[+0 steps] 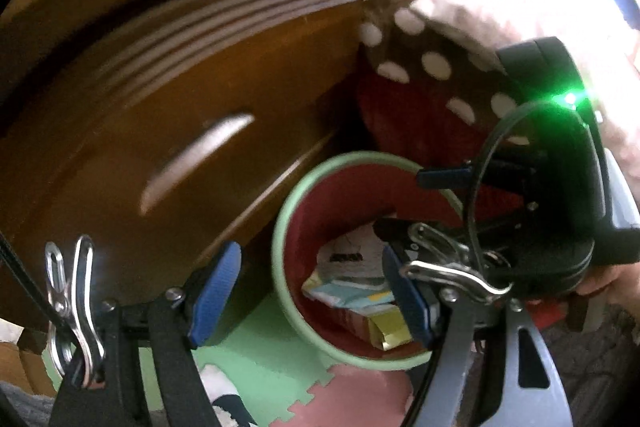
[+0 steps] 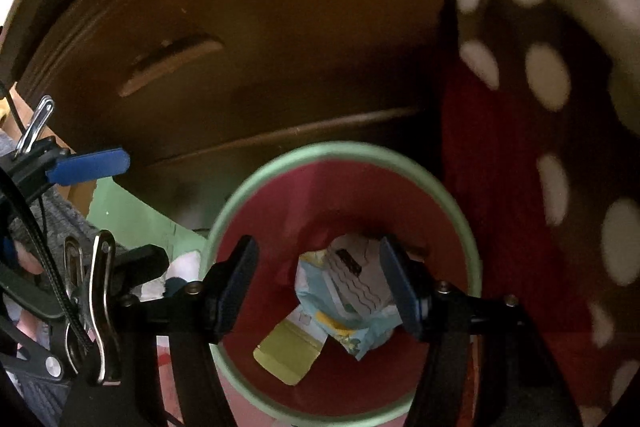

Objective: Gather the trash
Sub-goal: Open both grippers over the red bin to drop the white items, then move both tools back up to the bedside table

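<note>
1. Foam floor mat [image 1: 256,351], wooden cabinet [image 2: 280,47] behind: the bin [image 2: 460,203] sits near it.
2. Right hand-held gripper [image 2: 320,291] hangs over the bin, jaws apart, empty.
3. Wrappers [image 2: 348,307] lie inside, seemingly dropped.
4. Left hand-held gripper [image 1: 308,295], apart, waits alongside.

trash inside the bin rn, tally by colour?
Light blue crumpled wrapper: 1
White paper with wavy edge: 1
Yellow-green packet: 1
Total: 3, all lying in the red bin; anything underneath is hidden.
</note>
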The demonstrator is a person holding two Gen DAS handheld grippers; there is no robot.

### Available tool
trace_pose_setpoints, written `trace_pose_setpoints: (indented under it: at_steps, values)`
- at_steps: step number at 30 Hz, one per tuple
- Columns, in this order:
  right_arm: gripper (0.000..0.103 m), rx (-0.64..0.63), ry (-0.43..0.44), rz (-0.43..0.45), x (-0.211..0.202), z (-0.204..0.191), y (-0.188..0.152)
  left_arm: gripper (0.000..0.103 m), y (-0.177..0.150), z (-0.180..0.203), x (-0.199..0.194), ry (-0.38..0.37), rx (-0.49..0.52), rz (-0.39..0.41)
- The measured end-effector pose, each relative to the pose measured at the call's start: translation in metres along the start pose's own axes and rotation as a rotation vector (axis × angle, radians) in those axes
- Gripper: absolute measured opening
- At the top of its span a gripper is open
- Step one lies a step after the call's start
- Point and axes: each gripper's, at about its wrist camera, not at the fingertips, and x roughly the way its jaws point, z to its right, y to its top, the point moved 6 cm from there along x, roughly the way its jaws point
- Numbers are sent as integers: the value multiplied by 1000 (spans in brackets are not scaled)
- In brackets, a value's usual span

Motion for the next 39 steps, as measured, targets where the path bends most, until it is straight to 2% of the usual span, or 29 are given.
trace_pose_setpoints:
  at_steps: [6,8,14,20,27,35,39]
  values:
    - [65,-18,12,51,-16,-11,17,77,7,-5,-16,-22,-1,2]
    - [65,-31,12,92,-28,-17,23,77,9,-4,-24,-31,4,15]
    - [65,-87,-5,202,-65,-29,40,77,18,-7,-49,-62,16,85]
    - [65,-99,33,301,-92,-37,61,76,32,-3,-78,-93,41,179]
    - [66,-104,134,413,-141,-47,80,76,51,0,-115,-126,63,246]
    - [67,-85,171,473,-151,-56,100,76,73,-14,-135,-113,20,319]
    - [67,-63,194,504,-158,-61,118,76,80,-32,-142,-78,-13,338]
